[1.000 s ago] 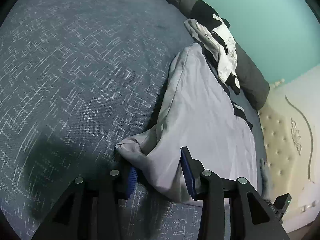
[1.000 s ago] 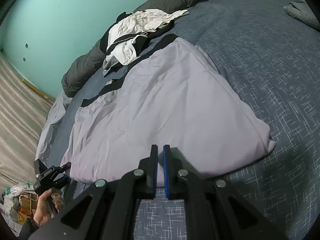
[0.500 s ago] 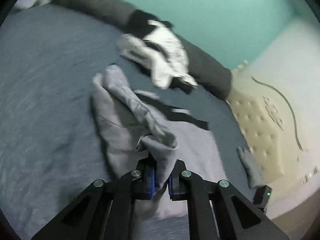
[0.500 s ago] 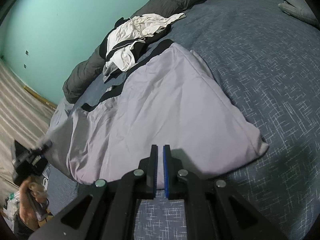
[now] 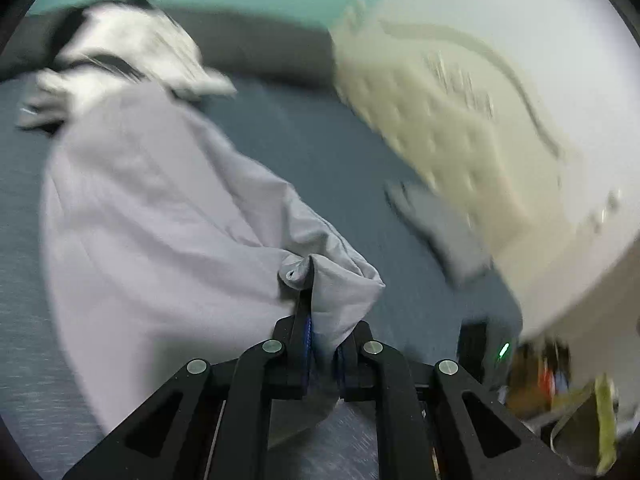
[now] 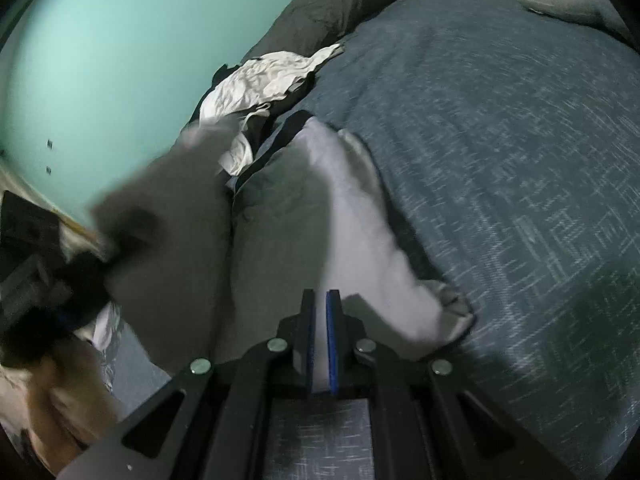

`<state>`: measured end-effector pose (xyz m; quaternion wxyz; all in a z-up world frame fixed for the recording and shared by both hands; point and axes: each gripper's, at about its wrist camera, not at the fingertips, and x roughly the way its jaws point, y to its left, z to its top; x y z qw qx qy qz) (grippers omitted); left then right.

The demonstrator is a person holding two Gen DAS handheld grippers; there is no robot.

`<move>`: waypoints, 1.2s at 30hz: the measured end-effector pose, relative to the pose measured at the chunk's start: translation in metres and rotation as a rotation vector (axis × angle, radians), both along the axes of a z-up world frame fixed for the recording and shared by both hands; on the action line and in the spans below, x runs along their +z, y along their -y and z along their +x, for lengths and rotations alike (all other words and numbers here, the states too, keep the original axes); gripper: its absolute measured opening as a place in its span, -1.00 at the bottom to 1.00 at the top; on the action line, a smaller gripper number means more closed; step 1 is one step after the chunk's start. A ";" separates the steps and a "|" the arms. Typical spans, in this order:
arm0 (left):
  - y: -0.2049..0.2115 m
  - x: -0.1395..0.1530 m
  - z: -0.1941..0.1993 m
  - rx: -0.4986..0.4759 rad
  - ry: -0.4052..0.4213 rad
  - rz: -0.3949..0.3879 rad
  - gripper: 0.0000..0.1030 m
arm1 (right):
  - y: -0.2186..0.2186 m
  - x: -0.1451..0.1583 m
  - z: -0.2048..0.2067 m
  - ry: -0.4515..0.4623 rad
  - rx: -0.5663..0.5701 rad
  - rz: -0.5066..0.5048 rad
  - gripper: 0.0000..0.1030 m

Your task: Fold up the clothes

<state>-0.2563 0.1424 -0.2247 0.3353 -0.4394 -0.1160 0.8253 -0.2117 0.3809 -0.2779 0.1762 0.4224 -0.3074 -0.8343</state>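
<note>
Left wrist view: left gripper [image 5: 322, 344] has clamped a bunched corner of the lilac garment [image 5: 152, 208] and swung it toward 3 o'clock, starting the fold.
Right wrist view: right gripper [image 6: 320, 332], jaws pinched on the near hem at 6 o'clock; the lifted flap, blurred, seems folding over across the bed [image 6: 500, 140].

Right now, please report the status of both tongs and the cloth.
Left tongs shut on pale lilac cotton garment, corner lifted. Right tongs shut on its edge. Nothing in the way.

- The pale lilac-grey garment [image 5: 152, 216] sprawls across the blue bed, one corner bunched and lifted off it, part draped in a raised fold.
- Its near edge [image 6: 360, 240] lies flat on the bedspread.
</note>
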 end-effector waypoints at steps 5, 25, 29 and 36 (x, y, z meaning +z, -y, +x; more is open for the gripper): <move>-0.025 -0.015 -0.001 -0.066 0.039 -0.029 -0.59 | -0.008 -0.002 -0.001 0.000 -0.012 -0.035 -0.91; 0.093 -0.029 0.018 0.133 0.050 -0.163 -0.10 | -0.021 0.047 0.008 -0.163 -0.077 -0.120 -0.05; 0.088 -0.045 0.025 0.123 0.061 -0.170 -0.10 | -0.008 0.043 0.002 -0.145 -0.039 -0.091 0.02; 0.086 -0.049 0.028 0.122 0.054 -0.174 -0.10 | -0.002 0.031 -0.005 -0.083 -0.026 -0.026 0.04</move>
